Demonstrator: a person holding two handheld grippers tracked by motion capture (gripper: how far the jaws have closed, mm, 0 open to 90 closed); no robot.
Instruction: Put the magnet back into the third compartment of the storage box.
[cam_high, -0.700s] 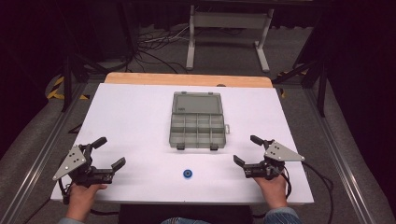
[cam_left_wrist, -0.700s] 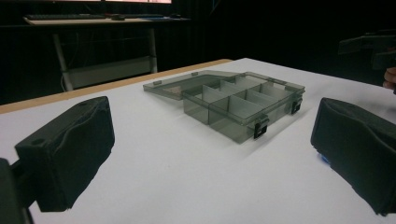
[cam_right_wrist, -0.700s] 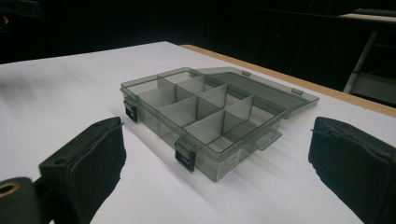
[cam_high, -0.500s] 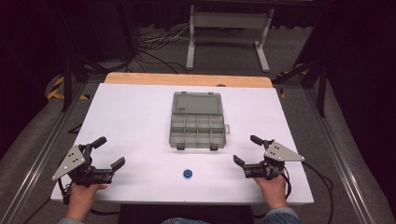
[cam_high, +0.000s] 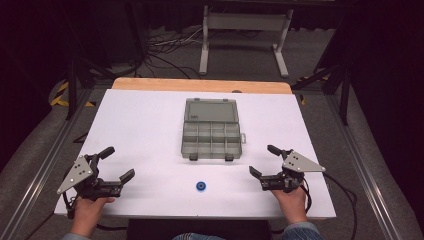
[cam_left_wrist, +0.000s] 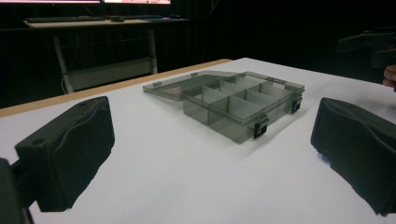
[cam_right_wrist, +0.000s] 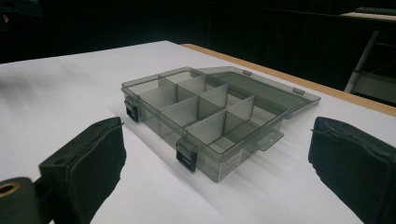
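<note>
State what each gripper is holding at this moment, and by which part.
Nothing is held. The left gripper and right gripper rest open near the table's front edge, apart from the open compartment box and the small blue ring.

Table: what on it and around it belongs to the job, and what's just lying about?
Job:
- open organizer box, compartments empty, lid laid flat behind
- small blue ring near the front edge
- left tongs and right tongs, both open, holding nothing

Lying about:
- cables on the floor behind the table
- grey stand behind the table
</note>
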